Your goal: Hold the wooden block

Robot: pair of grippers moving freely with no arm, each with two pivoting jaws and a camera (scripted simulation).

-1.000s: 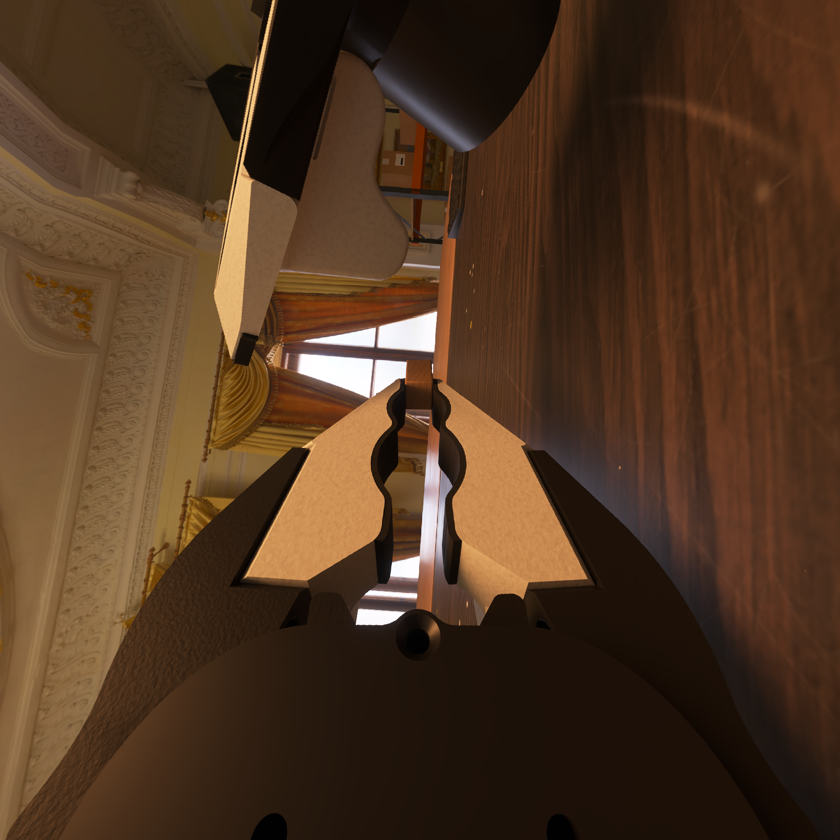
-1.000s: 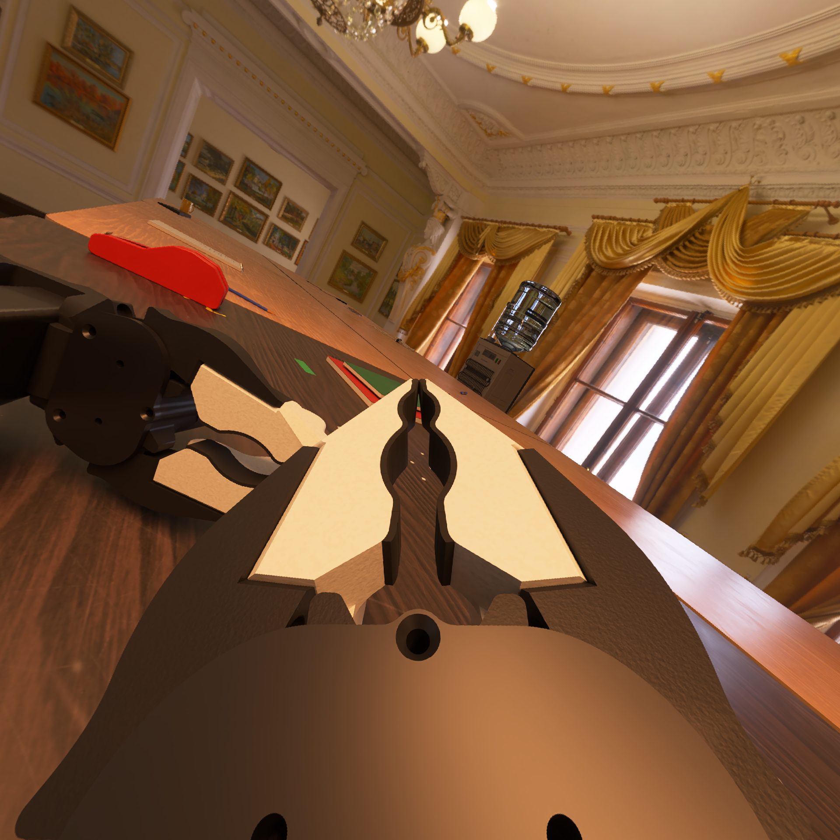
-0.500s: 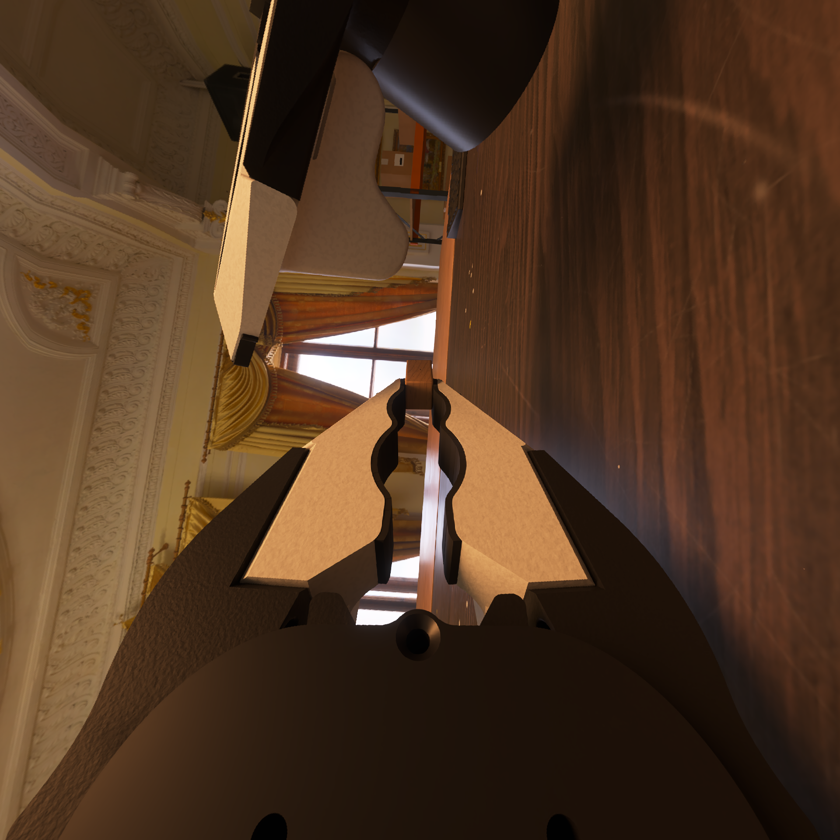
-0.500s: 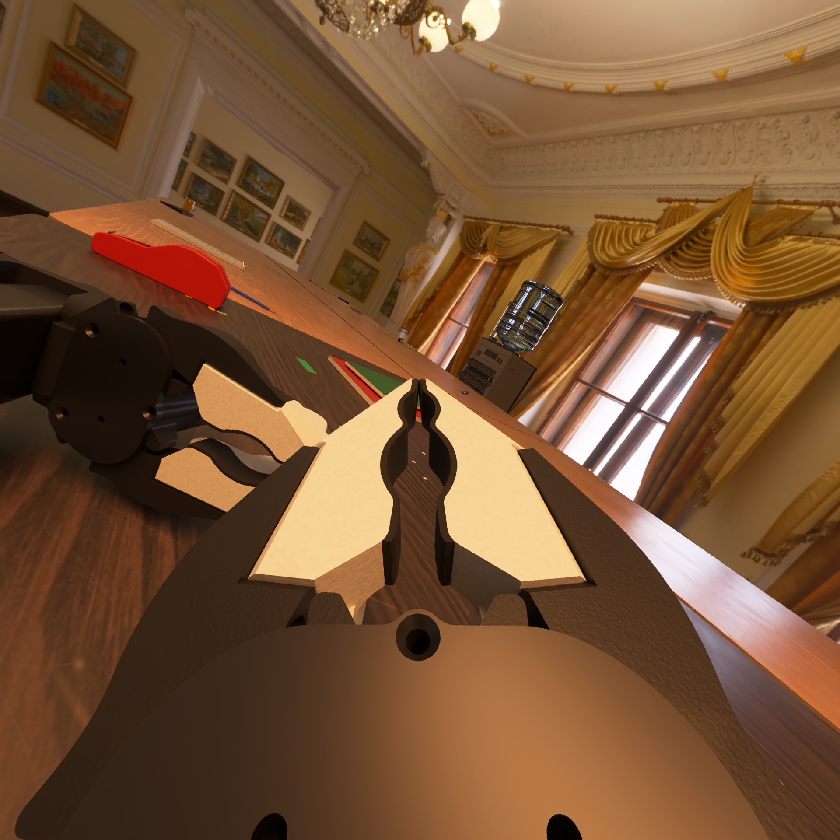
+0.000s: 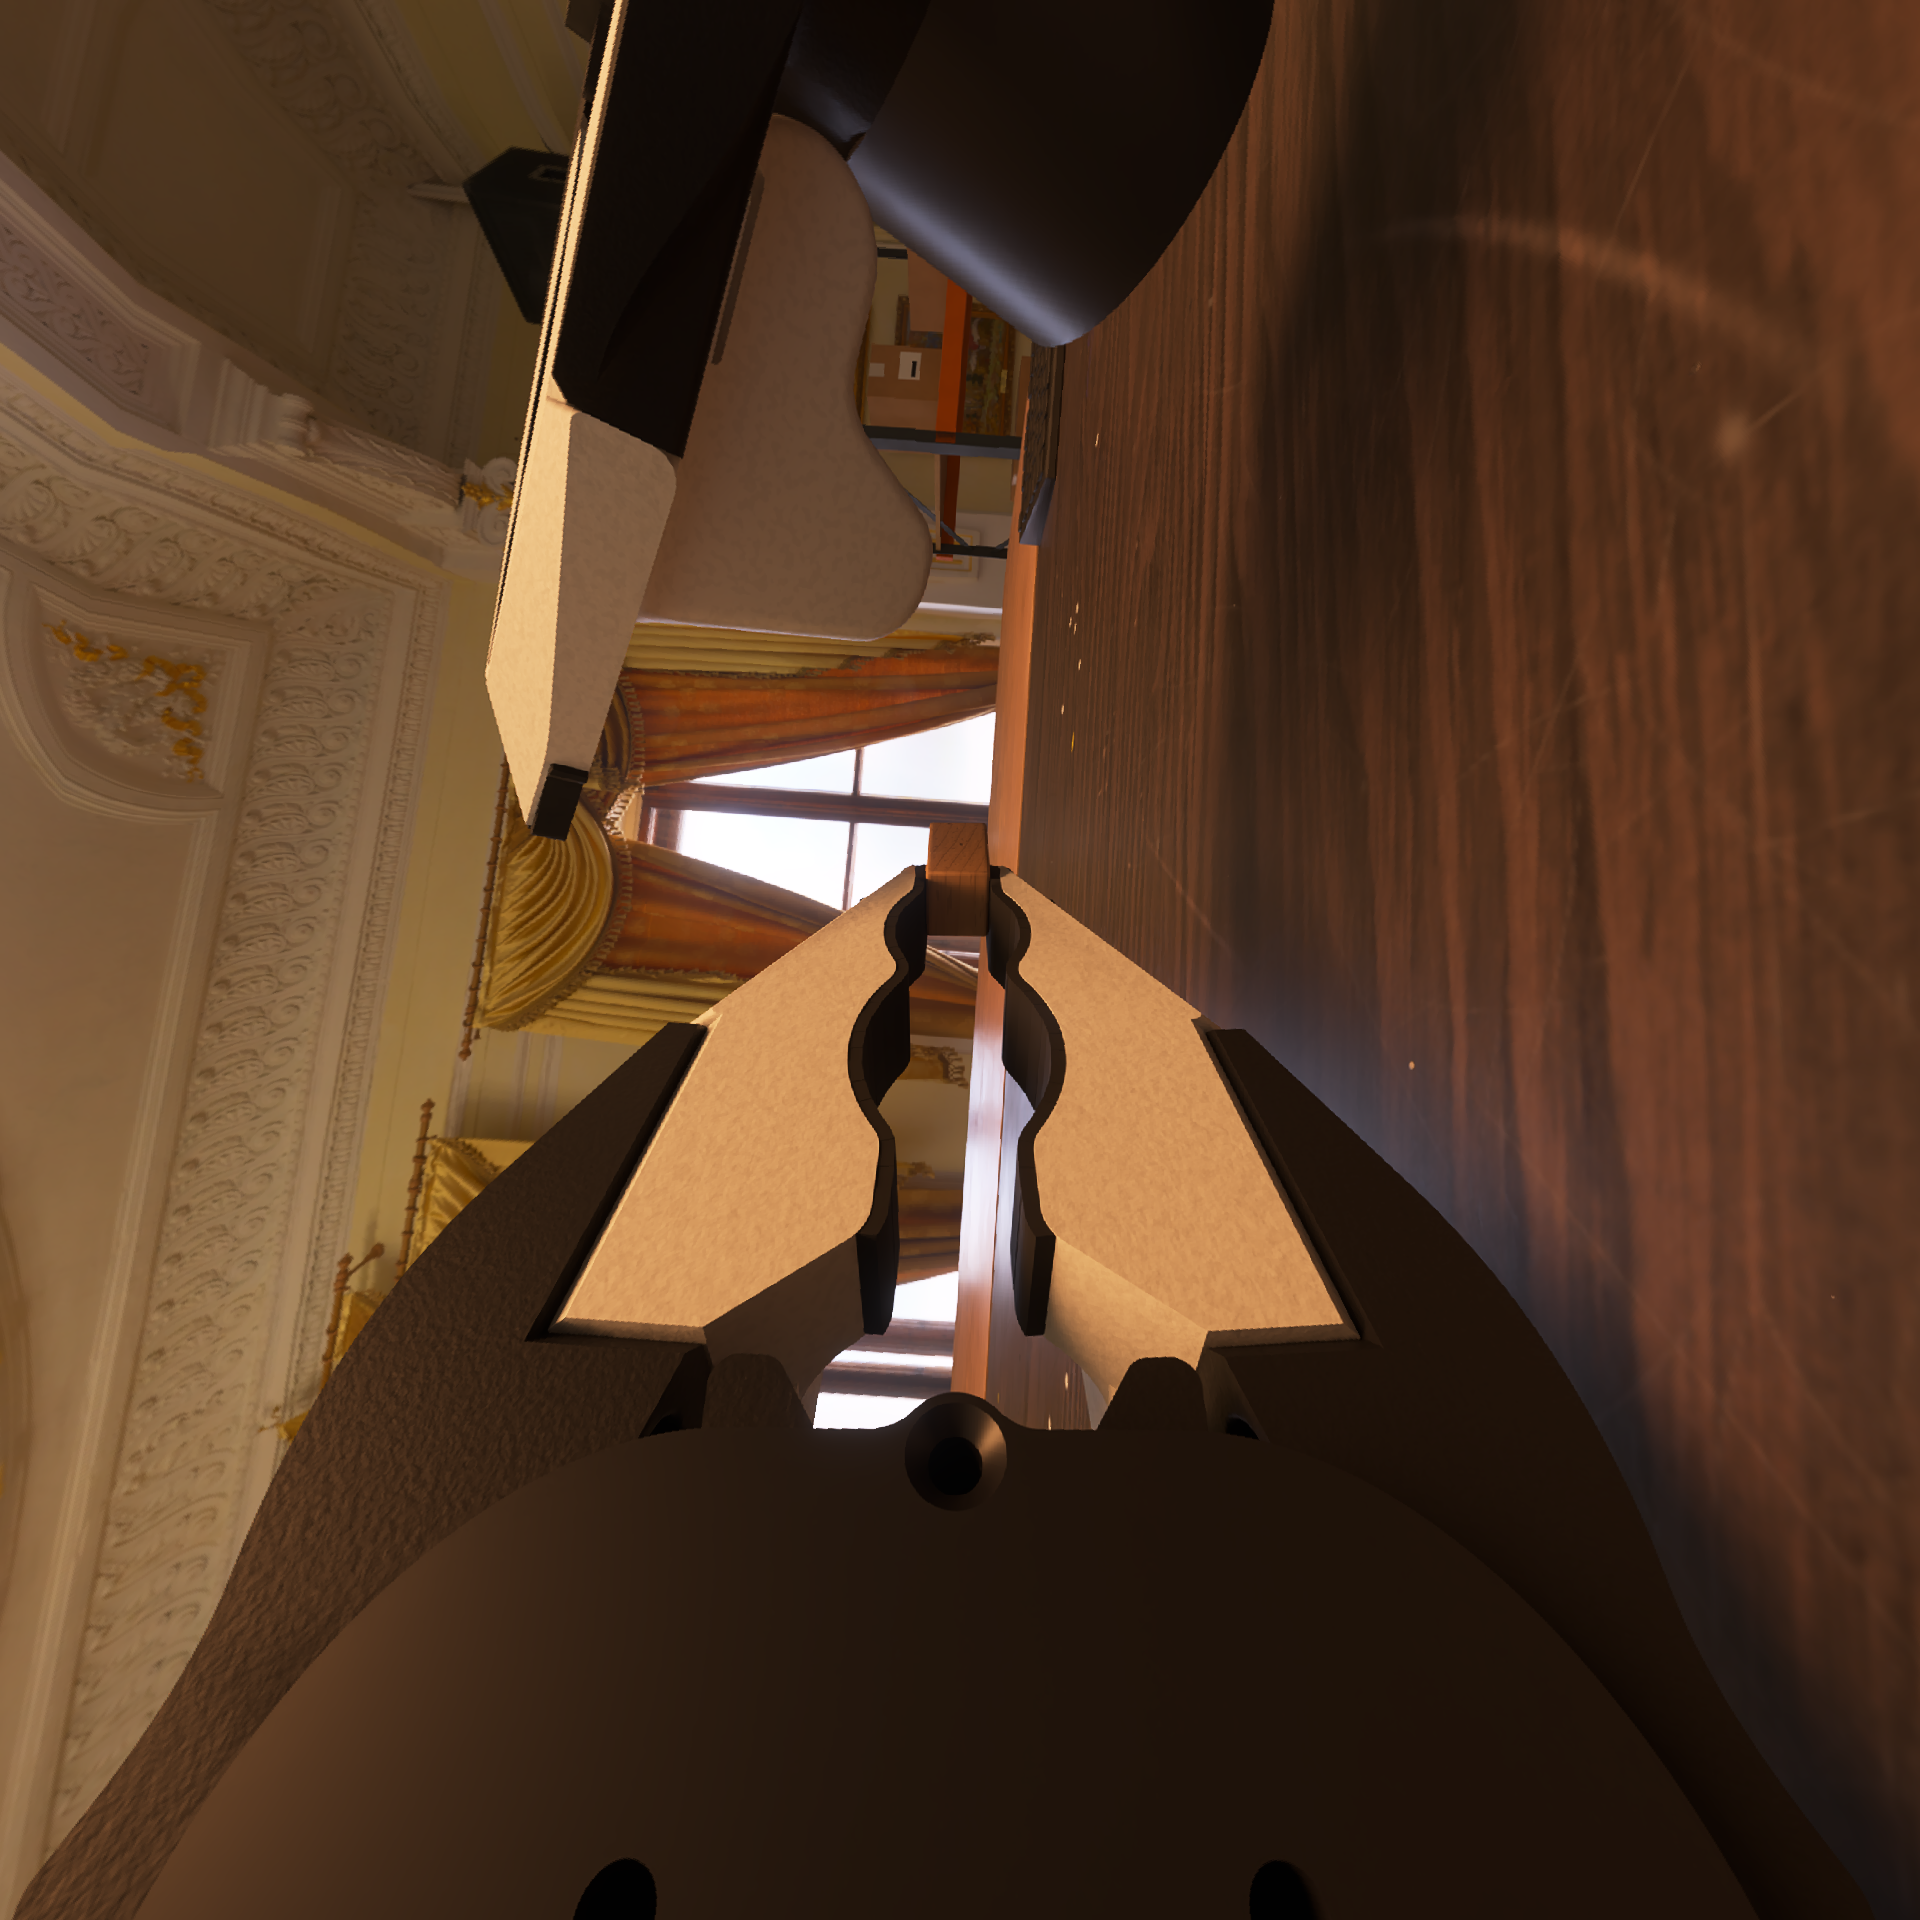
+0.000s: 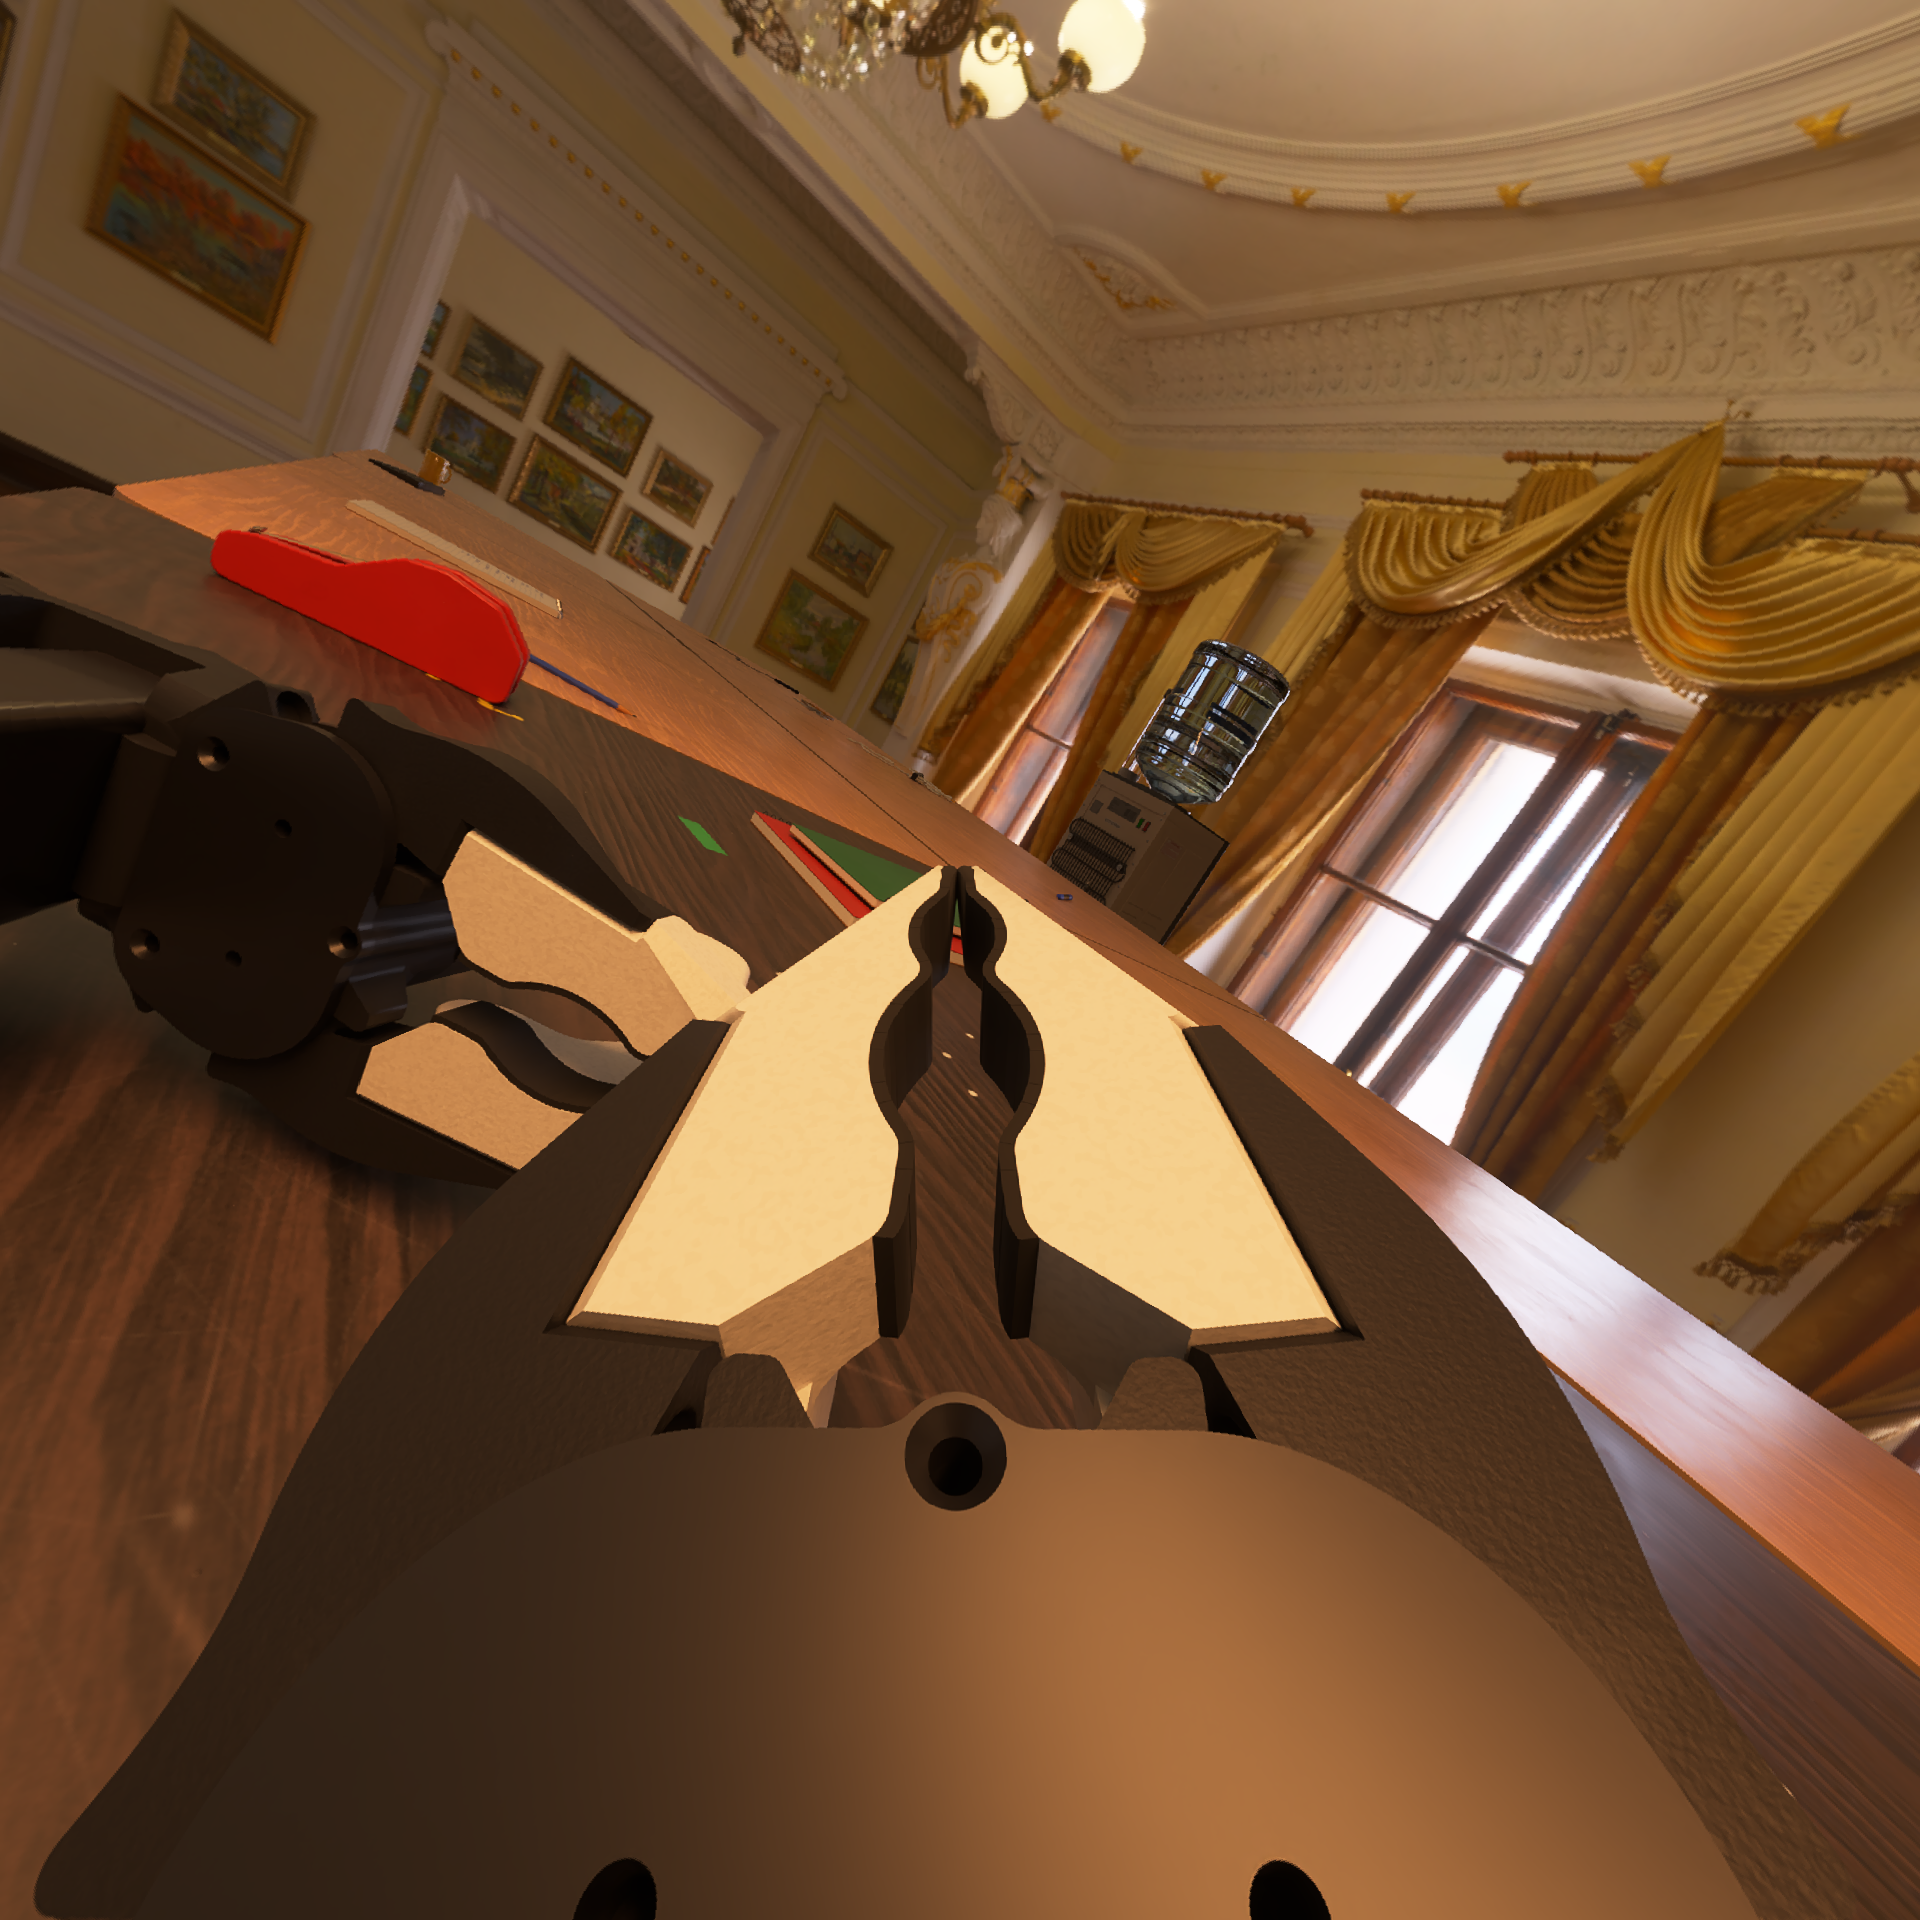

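In the left wrist view, my left gripper (image 5: 956,896) is shut on a small wooden block (image 5: 954,868), pinched between its fingertips and held beside the dark wooden table (image 5: 1455,935). The view is rolled, so the table runs down the right side. My right gripper's pale fingers (image 5: 582,582) hang close by at the top of that view. In the right wrist view, my right gripper (image 6: 956,883) is shut with nothing between its tips, low over the table. The left gripper's body (image 6: 239,883) sits just to its left. The block is hidden there behind my right finger.
A red flat object (image 6: 374,613), a pale ruler (image 6: 457,551) and a blue pencil (image 6: 571,681) lie farther along the table. Green and red flat boards (image 6: 852,862) and a small green piece (image 6: 701,834) lie ahead. The table edge (image 6: 1558,1299) runs along the right.
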